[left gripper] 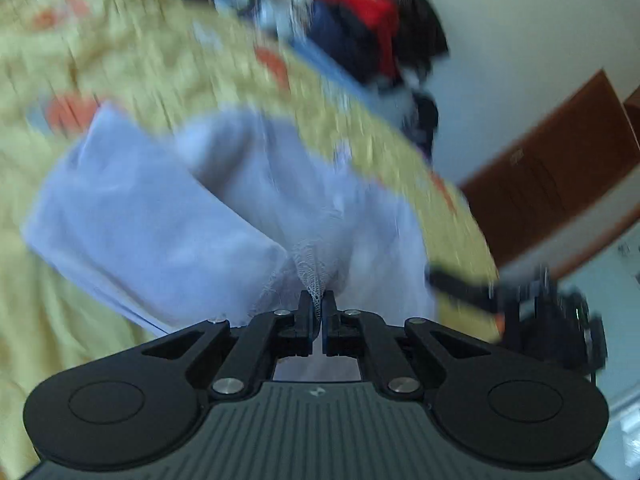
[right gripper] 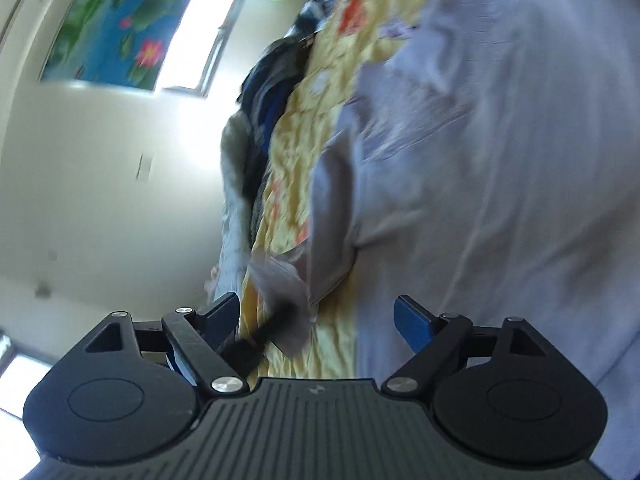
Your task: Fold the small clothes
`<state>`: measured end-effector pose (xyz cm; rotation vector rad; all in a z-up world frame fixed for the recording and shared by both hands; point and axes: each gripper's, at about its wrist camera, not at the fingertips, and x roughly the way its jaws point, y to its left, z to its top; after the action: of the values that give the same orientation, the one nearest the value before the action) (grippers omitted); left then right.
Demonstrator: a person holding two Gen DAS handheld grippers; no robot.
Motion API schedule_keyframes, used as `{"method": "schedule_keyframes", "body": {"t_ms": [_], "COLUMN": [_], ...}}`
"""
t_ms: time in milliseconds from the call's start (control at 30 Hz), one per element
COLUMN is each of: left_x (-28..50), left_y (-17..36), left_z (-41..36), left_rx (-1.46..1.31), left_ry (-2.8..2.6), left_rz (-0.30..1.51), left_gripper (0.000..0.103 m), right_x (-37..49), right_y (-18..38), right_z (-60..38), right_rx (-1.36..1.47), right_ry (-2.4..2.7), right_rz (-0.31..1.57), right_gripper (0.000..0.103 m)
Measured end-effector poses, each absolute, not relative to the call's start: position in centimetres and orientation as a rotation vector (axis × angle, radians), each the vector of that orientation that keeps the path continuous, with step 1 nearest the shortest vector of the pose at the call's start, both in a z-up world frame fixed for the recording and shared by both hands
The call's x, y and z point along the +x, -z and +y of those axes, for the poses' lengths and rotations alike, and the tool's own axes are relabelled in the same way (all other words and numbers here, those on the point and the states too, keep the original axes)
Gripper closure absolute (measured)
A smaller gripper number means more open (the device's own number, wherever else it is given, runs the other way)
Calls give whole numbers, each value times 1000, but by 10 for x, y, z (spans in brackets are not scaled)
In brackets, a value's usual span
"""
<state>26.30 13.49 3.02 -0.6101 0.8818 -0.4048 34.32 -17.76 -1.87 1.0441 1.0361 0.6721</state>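
Note:
A pale lavender garment (left gripper: 160,216) lies partly folded on a yellow bedspread (left gripper: 120,72) with orange flowers. My left gripper (left gripper: 318,300) is shut on the garment's lacy white edge, which bunches up between the pads. In the right wrist view the same garment (right gripper: 500,168) fills the right side, seen rolled sideways. My right gripper (right gripper: 316,314) stands open over the garment's edge and the bedspread (right gripper: 296,152), its blue pads (right gripper: 412,322) touching nothing. A blurred black bar (right gripper: 260,340) with a flap of pale cloth shows low between its fingers. Both views are motion-blurred.
A pile of dark, red and blue clothes (left gripper: 368,36) lies at the far edge of the bed, also seen as a dark heap (right gripper: 268,92). A brown wooden door (left gripper: 560,176) stands to the right. A flower painting (right gripper: 112,20) and a window (right gripper: 192,32) are on the wall.

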Motion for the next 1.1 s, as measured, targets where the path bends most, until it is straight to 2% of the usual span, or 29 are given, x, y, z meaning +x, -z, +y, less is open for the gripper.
{"method": "schedule_keyframes", "body": {"t_ms": [67, 133, 200, 267, 300, 433, 767, 1100], "left_x": [264, 258, 251, 245, 240, 237, 192, 174], "left_y": [-13, -8, -11, -15, -19, -35, -59, -50], "left_z": [130, 137, 145, 148, 147, 141, 187, 207], "left_rx": [-641, -699, -730, -747, -723, -671, -604, -634], "left_ry": [428, 445, 504, 531, 521, 519, 131, 59], "left_rz": [974, 991, 996, 985, 947, 883, 664, 667], "left_gripper": [99, 96, 76, 16, 12, 11, 11, 11], "right_x": [349, 352, 355, 356, 356, 350, 304, 311], "right_y": [29, 35, 37, 39, 40, 36, 18, 33], "right_z": [-186, -190, -189, -179, -174, -162, -177, -159], "right_rx": [1091, 1083, 1064, 1047, 1039, 987, 786, 849], "right_ry": [-658, -647, -645, -669, -678, -693, -588, -583], "right_rz": [1061, 1071, 1084, 1105, 1115, 1141, 1142, 1210], "right_gripper": [21, 21, 22, 21, 21, 22, 24, 28]}}
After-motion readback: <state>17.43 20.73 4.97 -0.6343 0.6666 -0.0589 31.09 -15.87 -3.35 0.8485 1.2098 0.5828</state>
